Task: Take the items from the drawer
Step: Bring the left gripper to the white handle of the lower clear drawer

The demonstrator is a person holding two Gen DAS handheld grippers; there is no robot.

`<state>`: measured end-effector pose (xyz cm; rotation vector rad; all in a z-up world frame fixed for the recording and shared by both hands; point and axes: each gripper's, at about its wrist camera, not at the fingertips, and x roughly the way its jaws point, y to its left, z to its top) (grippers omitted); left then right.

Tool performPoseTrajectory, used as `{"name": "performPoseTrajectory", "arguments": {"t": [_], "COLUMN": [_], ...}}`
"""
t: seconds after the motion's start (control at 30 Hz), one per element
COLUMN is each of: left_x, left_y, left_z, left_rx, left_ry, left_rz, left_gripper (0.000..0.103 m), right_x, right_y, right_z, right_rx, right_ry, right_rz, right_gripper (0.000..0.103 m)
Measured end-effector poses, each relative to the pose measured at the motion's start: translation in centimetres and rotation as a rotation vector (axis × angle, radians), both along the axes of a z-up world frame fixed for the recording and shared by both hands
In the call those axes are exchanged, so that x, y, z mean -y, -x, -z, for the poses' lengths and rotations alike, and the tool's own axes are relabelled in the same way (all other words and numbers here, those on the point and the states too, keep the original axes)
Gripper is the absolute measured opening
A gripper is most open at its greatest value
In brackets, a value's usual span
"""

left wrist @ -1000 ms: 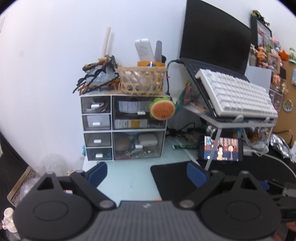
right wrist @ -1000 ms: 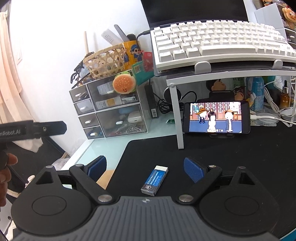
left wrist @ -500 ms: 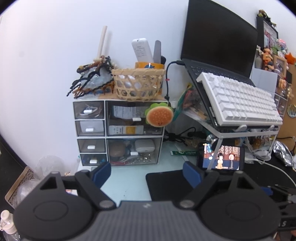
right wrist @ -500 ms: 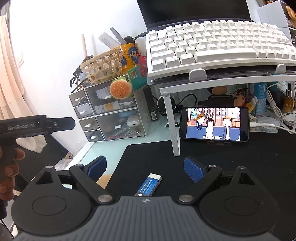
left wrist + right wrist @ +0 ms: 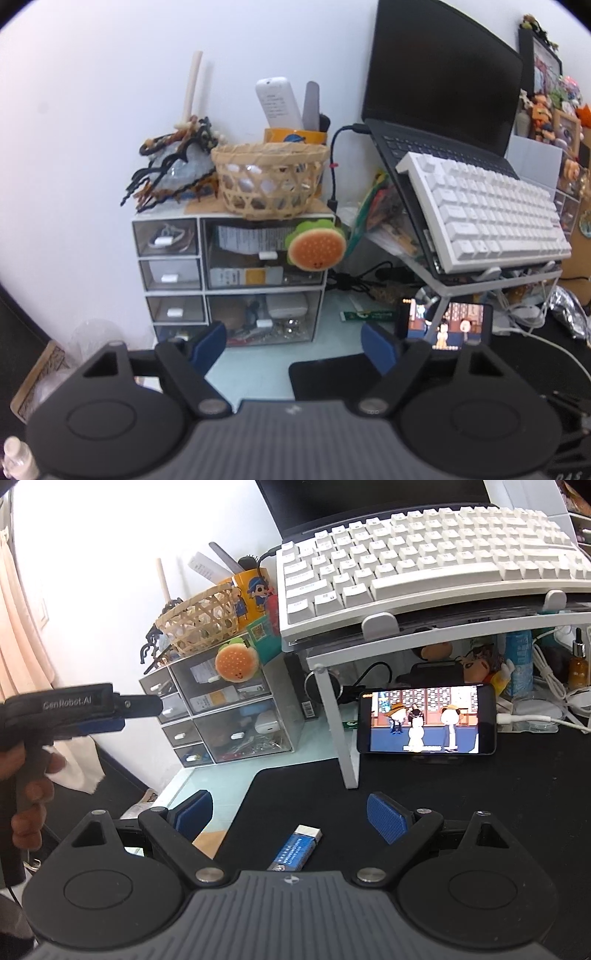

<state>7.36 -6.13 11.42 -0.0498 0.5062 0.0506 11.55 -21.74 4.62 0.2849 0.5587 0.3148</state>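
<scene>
A clear plastic drawer unit (image 5: pixel 229 280) stands against the wall, all drawers closed; it also shows in the right wrist view (image 5: pixel 221 709). A burger plush (image 5: pixel 317 248) hangs on its upper right drawer. My left gripper (image 5: pixel 293 343) is open and empty, facing the lower drawers from a short distance; it shows from the side in the right wrist view (image 5: pixel 142 709). My right gripper (image 5: pixel 290 814) is open and empty above the black desk mat (image 5: pixel 461 805), with a blue and white eraser (image 5: pixel 295 849) lying between its fingers.
A woven basket (image 5: pixel 271 179) and hair clips sit on top of the drawer unit. A white keyboard (image 5: pixel 424 565) rests on a white stand over a playing phone (image 5: pixel 426 720). A laptop (image 5: pixel 439 92) is behind it. Cables and bottles lie at the right.
My left gripper has moved closer to the drawer unit and lower. My right gripper has moved forward and left, so the eraser now lies nearer its base.
</scene>
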Motion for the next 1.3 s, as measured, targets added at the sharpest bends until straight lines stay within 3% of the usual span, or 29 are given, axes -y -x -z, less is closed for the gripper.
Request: {"name": "performPoseTrajectory", "arguments": {"t": [0.33, 0.53, 0.7, 1.3], "left_x": [-0.9, -1.5, -2.0, -2.0], "left_y": [-1.8, -3.2, -4.0, -7.9], "left_z": [-1.0, -0.3, -0.1, 2.9], "left_rx": [-0.022, -0.048, -0.073, -0.162], "left_ry": [0.025, 0.040, 0.070, -0.014], "left_rz": [-0.003, 0.011, 0.046, 0.004], "left_gripper": [0.070, 0.052, 0.051, 0.047], "right_x": [1.0, 1.2, 1.5, 2.9], "right_y": [0.3, 0.4, 0.8, 1.1], "right_z": [-0.5, -0.4, 0.0, 1.4], "right_rx": [-0.005, -0.005, -0.008, -0.027], "right_ry": [-0.025, -0.030, -0.037, -0.051], "right_rz": [0.005, 0.009, 0.028, 0.062], "right_gripper": [0.094, 0.094, 0.094, 0.094]}}
